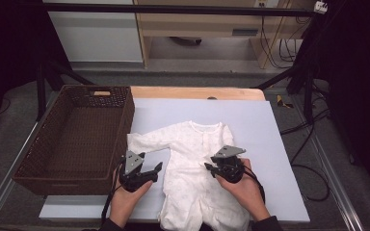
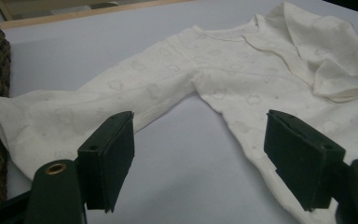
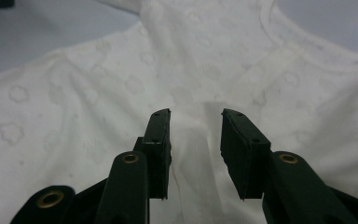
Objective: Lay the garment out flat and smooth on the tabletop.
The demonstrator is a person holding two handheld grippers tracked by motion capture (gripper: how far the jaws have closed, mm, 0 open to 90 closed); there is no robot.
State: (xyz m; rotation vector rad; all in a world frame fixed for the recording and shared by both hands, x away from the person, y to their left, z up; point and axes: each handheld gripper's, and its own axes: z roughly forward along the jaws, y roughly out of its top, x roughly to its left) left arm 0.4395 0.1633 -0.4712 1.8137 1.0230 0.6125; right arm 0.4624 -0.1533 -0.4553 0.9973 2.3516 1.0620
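- While a person's hands come in from the bottom of the high view, a white baby suit with long sleeves and faint cloud shapes (image 1: 197, 168) lies flat in the lower middle of the frame, on a pale blue mat (image 1: 260, 144) that covers the wooden table (image 1: 197, 92).
- At the left of the high view sits a dark brown woven basket (image 1: 77, 139), and one sleeve of the baby suit reaches up to its side.
- Held in the left hand, the left black gripper (image 1: 149, 169) is in the lower left part of the high view, just beside the suit's left edge.
- Its jaws are spread wide in the left gripper view, with bare mat and the suit's underarm between them, and they pinch nothing.
- Over the middle of the suit is the right black gripper (image 1: 211, 167), at the lower middle of the high view.
- Its jaws stand a little apart in the right gripper view, with a small fold of white cloth between them; I cannot tell if they touch it.
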